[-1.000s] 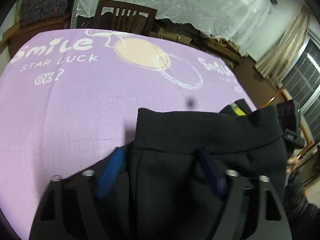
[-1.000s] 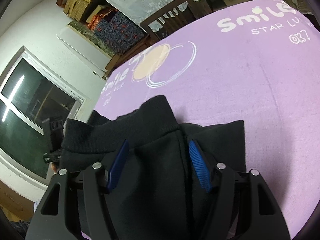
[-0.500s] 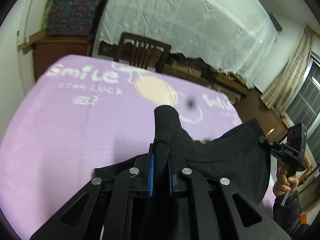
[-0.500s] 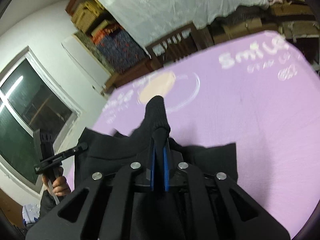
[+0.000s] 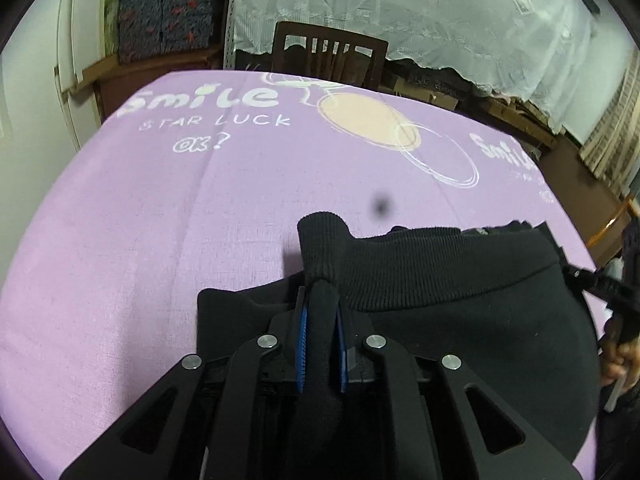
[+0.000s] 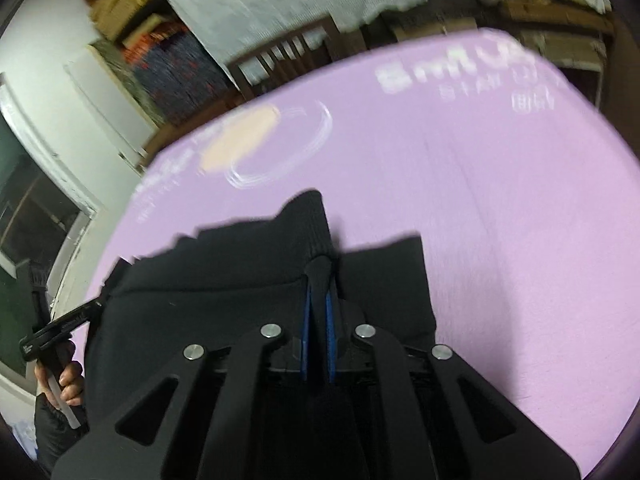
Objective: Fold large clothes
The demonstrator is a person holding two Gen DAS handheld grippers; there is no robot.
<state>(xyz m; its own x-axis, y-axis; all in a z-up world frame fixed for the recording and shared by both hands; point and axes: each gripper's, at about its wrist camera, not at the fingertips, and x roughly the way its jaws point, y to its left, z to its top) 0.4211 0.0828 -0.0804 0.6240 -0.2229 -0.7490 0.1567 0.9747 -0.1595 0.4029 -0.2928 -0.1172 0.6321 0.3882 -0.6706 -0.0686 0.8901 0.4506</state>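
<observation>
Both grippers clamped on the black garment's [image 5: 460, 304] ribbed hem: left gripper [image 5: 321, 316] at one end, right gripper [image 6: 319, 300] at the other. Garment sits at the purple tablecloth's [image 5: 160, 220] near edge; wide open cloth beyond.

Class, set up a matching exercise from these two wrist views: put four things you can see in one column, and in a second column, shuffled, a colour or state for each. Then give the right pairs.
Things:
1. black garment
2. table cover
3. wooden chair
4. left gripper

Colours or states:
A. purple, printed with white lettering
B. dark brown, standing behind the table
C. shut on a ribbed hem
D. lifted at its hem by both tools

Pairs: 1-D, 2-A, 3-B, 4-C. The right gripper pinches the same hem further along.
</observation>
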